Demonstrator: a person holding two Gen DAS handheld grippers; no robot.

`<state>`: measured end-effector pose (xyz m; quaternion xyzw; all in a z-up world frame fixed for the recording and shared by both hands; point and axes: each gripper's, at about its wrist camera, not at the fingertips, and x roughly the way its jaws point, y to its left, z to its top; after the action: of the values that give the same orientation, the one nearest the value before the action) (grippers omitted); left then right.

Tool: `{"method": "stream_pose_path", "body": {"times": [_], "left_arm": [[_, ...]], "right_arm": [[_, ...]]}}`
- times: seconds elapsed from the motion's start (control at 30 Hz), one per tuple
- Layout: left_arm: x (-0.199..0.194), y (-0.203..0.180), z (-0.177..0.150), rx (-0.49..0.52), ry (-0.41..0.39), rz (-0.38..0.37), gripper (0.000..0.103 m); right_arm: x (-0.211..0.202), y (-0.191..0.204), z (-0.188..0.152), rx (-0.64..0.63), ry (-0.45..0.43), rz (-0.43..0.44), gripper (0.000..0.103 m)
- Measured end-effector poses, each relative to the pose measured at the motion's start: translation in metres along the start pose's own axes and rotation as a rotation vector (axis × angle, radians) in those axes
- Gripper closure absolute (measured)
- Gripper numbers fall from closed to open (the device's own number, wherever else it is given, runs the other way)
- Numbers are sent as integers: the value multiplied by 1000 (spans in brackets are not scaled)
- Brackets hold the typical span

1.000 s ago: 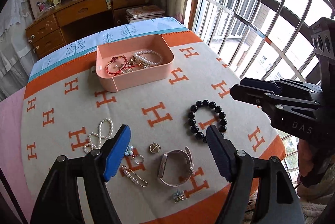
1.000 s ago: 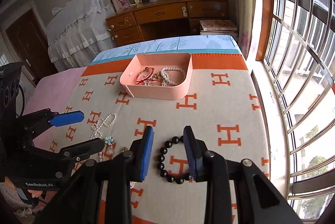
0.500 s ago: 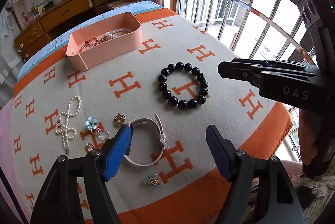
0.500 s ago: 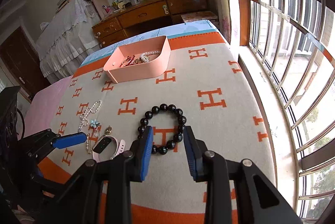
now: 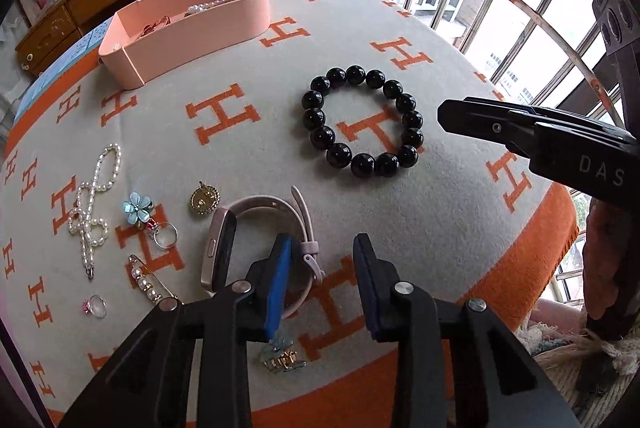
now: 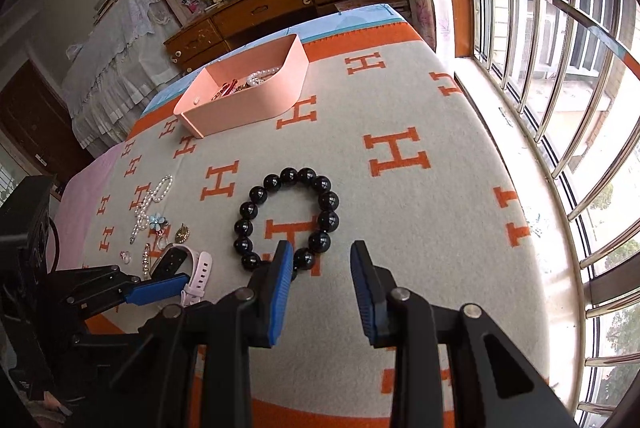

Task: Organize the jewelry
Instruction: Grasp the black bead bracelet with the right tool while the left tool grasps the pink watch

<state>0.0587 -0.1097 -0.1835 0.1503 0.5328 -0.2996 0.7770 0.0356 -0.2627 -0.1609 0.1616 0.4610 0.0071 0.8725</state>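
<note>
Clearly both grippers are hanging low over the blanket to line up pickups. The right gripper, jaws apart and holding nothing, is sitting over the near edge of the black bead bracelet, probably so one finger can drop inside the loop. The left gripper, also spread and empty, is hovering at the strap of the pink watch. The bracelet is lying flat, a ring of glossy round beads, well apart from the pink box already holding pearls. Smaller pieces are waiting near the watch: a pearl strand, a blue flower charm, a gold pendant.
</note>
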Motion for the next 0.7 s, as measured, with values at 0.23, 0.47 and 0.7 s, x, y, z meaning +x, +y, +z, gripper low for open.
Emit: {"method": "stream_pose_path", "body": {"times": [0.23,0.47,0.7], "left_arm": [[4,-4,5,23,-5,53,94],[3,0,5,6,-30,59,96],[-1,5,-1,-3,-55,35,96]], "right_arm": [[11,-5,-2,9,32,2,73],[18,-8,-1,22,42,-4,73],[17,-4,5,12,37,-17,73]]}}
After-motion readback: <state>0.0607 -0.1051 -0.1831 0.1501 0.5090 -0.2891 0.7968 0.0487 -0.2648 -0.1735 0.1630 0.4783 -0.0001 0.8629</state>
